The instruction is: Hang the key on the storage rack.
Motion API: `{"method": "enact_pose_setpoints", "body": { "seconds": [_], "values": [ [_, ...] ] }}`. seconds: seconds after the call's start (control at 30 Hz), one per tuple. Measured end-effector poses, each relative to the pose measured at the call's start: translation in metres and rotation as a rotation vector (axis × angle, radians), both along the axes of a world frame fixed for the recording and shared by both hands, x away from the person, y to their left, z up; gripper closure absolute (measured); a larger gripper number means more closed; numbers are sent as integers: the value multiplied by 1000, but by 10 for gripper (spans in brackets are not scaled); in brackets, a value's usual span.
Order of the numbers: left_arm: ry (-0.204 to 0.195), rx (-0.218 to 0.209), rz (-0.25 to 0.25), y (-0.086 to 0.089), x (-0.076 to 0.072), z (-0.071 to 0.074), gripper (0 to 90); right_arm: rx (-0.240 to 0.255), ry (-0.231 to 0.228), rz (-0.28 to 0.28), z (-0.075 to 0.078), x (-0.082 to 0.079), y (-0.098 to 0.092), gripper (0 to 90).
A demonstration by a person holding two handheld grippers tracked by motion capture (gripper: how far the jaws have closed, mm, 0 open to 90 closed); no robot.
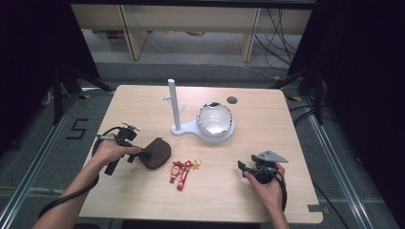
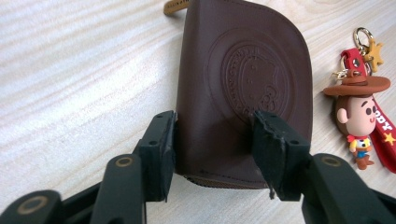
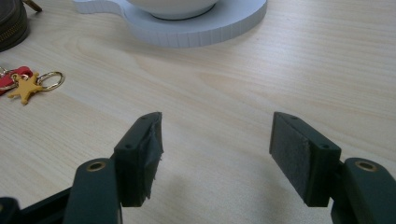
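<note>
A brown leather pouch (image 1: 157,152) with an embossed round emblem lies left of the table's middle. My left gripper (image 1: 142,155) reaches it from the left. In the left gripper view the pouch's (image 2: 243,70) near zipper end sits between the jaws of the left gripper (image 2: 215,121), and both pads lie against it. A cowboy-figure keychain (image 1: 180,172) with a red strap and gold star rests just right of the pouch (image 2: 357,116). My right gripper (image 1: 241,166) stands open above bare wood at the front right (image 3: 217,121), with nothing between its jaws.
A white stand (image 1: 174,102) with a post and pegs sits mid-table, and its round base (image 3: 196,28) carries a shiny bowl (image 1: 215,119). A cable hole (image 1: 232,100) lies behind it. The keychain's star (image 3: 25,86) and the pouch's edge (image 3: 11,23) appear far left in the right gripper view.
</note>
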State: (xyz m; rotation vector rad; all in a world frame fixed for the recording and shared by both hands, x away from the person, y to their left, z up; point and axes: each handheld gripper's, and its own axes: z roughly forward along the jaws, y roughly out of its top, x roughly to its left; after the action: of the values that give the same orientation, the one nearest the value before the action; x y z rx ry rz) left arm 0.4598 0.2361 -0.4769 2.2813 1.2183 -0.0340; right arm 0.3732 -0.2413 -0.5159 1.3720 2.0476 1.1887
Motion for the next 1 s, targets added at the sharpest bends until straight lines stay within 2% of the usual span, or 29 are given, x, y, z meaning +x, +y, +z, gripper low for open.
{"method": "enact_pose_setpoints", "body": {
  "seconds": [0.03, 0.1, 0.13, 0.17, 0.23, 0.27, 0.33, 0.37, 0.4, 0.47, 0.53, 0.57, 0.6, 0.63, 0.77, 0.83, 1.0],
  "values": [
    [0, 0, 0, 0, 0, 0, 528, -6, 10, -3, 0, 0, 0, 356],
    [-39, 6, -13, 0, -4, 7, 582, -6, 9, -2, 0, 0, 0, 356],
    [-39, 6, -13, 0, -4, 7, 602, -6, 9, -2, 0, 0, 0, 356],
    [-56, 4, -14, -1, -6, 10, 602, -6, 9, -2, 0, 0, 0, 355],
    [-89, 20, -41, -2, -11, 16, 649, -7, 9, -3, 0, 0, 0, 355],
    [-99, 25, -53, -2, -12, 18, 658, -4, -4, -3, 0, 0, 0, 355],
    [-127, 32, -72, -4, -16, 22, 676, -6, 3, -2, 0, 0, 0, 355],
    [-144, 12, -58, -7, -18, 24, 686, -7, 10, -3, 0, 0, 0, 355],
    [-161, 9, -62, -9, -20, 25, 694, -7, 9, -3, 0, 0, 0, 356],
    [-189, 25, -84, -12, -23, 29, 705, -10, 10, -3, 0, 0, 0, 357],
    [-206, 37, -98, -16, -27, 33, 715, -18, 18, 0, 1, -1, 0, 357],
    [-213, 57, -112, -18, -28, 35, 717, 4, 47, -19, 2, -3, 2, 358],
    [-213, 57, -112, -18, -28, 35, 719, 4, 47, -19, 2, -3, 2, 358],
    [-226, 80, -127, -21, -29, 37, 720, -17, 25, 2, 1, -1, 0, 358],
    [-234, 82, -134, -24, -31, 41, 731, -10, 30, -4, 1, -1, 1, 358],
    [-250, 106, -149, -26, -33, 44, 733, -17, 25, 3, 1, -1, 0, 358],
    [-268, 127, -160, -29, -37, 47, 734, -18, 23, -1, 1, -1, 1, 359]
  ]
}}
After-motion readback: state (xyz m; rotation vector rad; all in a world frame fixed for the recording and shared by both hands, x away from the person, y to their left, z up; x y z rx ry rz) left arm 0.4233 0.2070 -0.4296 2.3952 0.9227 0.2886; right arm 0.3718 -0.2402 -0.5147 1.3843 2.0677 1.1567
